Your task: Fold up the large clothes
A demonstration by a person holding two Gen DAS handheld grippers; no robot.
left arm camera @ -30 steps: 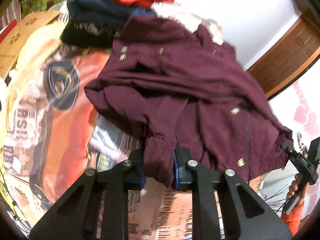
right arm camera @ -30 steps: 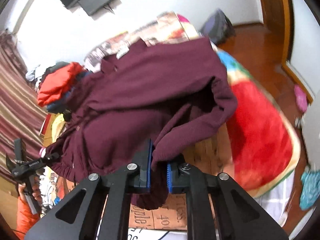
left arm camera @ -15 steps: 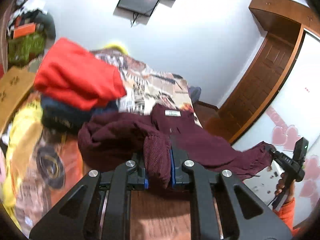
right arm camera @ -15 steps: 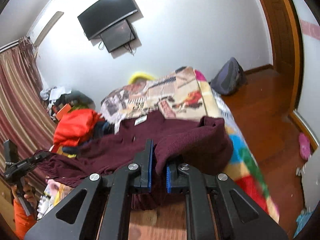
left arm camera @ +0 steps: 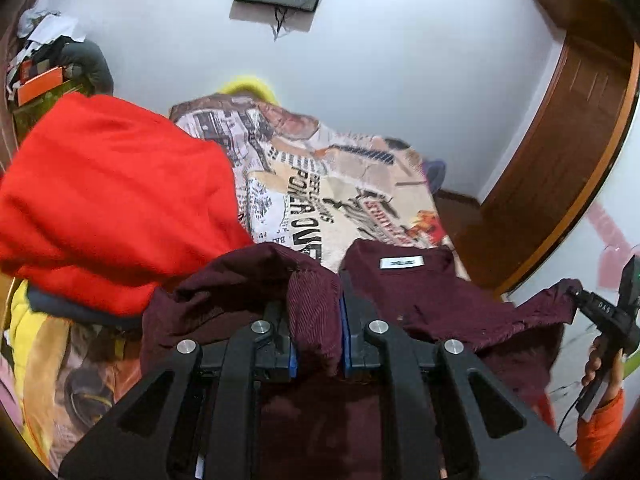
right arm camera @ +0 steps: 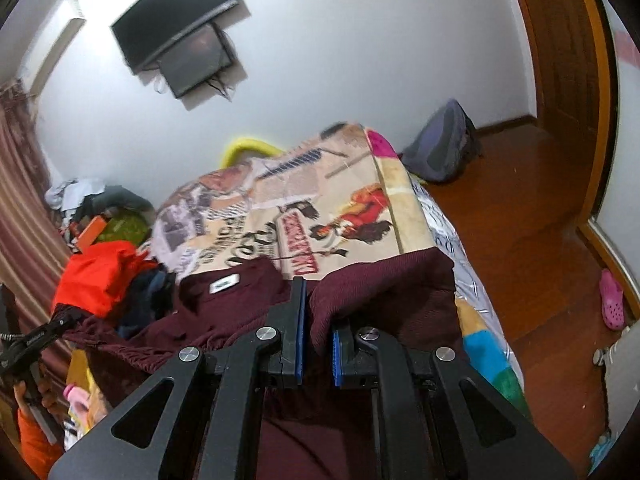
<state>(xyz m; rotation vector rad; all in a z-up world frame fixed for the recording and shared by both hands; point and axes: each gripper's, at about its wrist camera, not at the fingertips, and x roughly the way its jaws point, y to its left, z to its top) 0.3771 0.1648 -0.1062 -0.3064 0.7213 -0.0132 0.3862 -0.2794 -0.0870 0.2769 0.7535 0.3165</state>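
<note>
A pink clog (right arm camera: pixel 612 300) is shown only in the right view; the maroon cardigan (left arm camera: pixel 432 300), pinched by left gripper (left arm camera: pixel 316 334) and right gripper (right arm camera: pixel 318 338), is now raised off the bed (right arm camera: pixel 340 208).

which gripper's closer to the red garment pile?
Left. The left gripper, shut on the maroon cardigan, sits beside the red garment pile; the right gripper holds the cardigan's far side.

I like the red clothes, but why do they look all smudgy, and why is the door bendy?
Left wrist view: the red clothes smear with motion blur and the fisheye lens bows the wooden door. Right wrist view: a ceiling light glares off the TV; the maroon sweater looks fairly sharp.
</note>
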